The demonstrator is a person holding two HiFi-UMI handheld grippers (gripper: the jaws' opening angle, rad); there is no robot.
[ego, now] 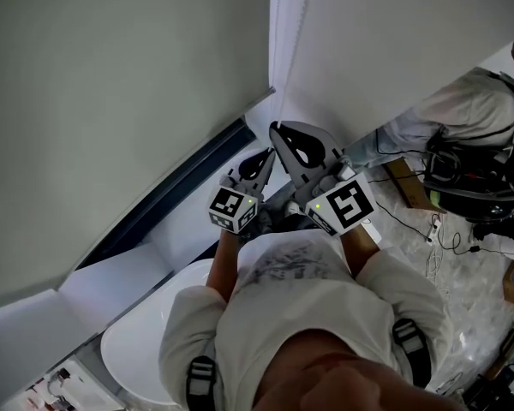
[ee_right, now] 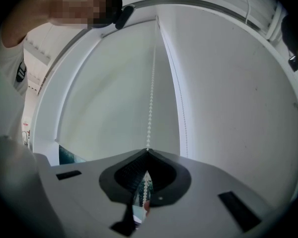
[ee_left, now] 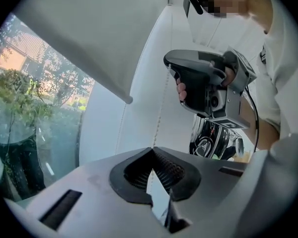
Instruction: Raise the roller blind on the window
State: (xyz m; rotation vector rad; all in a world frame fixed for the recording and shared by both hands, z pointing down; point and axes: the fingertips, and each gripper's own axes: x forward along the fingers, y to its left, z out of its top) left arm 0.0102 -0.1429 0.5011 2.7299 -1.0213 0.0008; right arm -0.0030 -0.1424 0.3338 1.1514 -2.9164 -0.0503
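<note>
White beads of the bead chain (ee_right: pixel 150 108) run straight up from the right claw (ee_right: pixel 147 152), which is pinched shut on them. Just below it, the left claw (ee_left: pixel 152 150) looks shut on that chain too. Left of both claws hangs the blind (ee_right: pixel 109 93), low over the window (ee_left: pixel 35 123). I think a crooked or jerky pull could make the beads slip out.

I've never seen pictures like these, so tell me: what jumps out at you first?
The big pale roller blind fills the upper left of the head view, with a dark strip of window showing under its bottom edge. In the middle, both tools meet at a thin bead chain. The right tool is shut on it, and the left tool beside it seems shut on it too.
</note>
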